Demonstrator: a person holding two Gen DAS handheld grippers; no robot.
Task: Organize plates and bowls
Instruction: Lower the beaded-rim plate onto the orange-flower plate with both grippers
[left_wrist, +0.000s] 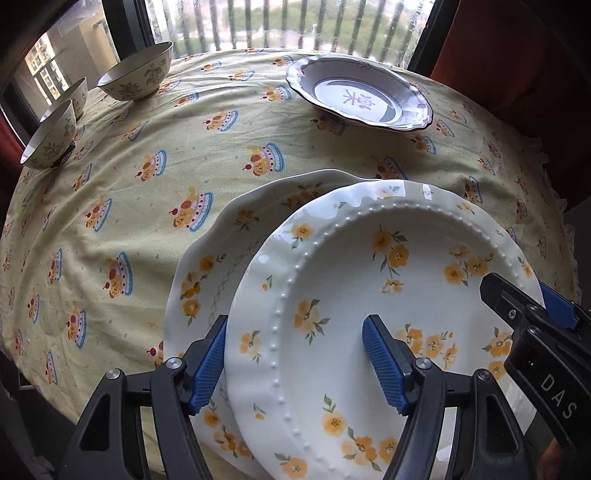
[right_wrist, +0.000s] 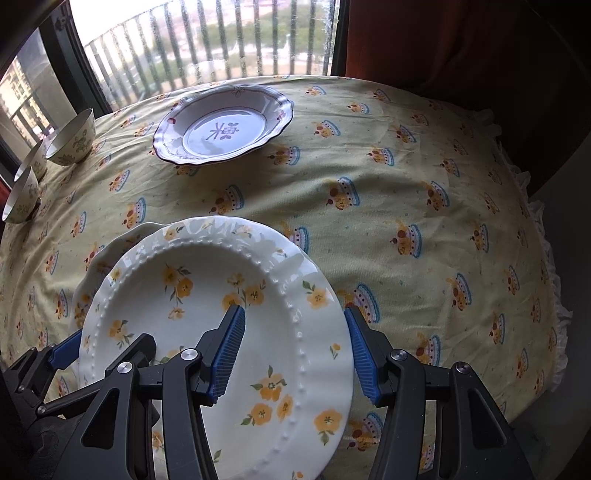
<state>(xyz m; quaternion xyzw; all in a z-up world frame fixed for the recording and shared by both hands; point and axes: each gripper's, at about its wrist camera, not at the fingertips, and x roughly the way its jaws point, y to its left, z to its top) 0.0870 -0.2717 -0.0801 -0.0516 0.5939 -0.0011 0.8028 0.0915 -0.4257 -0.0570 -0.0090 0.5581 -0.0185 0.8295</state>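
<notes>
A: Left wrist view first, biggest thing first: a table under a pale yellow tablecloth (left_wrist: 155, 122) printed with little cakes fills almost the whole frame, with a barred window (left_wrist: 280, 22) behind it.

B: And on it?

A: Nearest the camera, the beaded flower plate (left_wrist: 351, 295), white with yellow blossoms and a dotted ridge. It sits above and partly over a second flower plate (left_wrist: 218, 254) with a scalloped rim; I cannot tell whether the two touch.

B: Who has the upper one?

A: Both tools. The left gripper (left_wrist: 295, 363) straddles the plate's left rim, one blue pad below the edge and one over the well, jaws about halfway apart. The right gripper (right_wrist: 293, 354) does the same on the opposite rim in the right wrist view. Whether the pads press the china or just bracket it, I cannot tell from either view.

B: Farther back?

A: A purple-rimmed dish (right_wrist: 223, 125) with a character painted in its middle rests alone on the cloth near the window, well apart from the flower plates.

B: Smaller things?

A: Three patterned bowls (left_wrist: 138, 74) stand upright in a row along the far left edge of the table, close beside one another. In the left view the right gripper's body comes in at the lower right corner, its blue pad at the plate's edge.
</notes>
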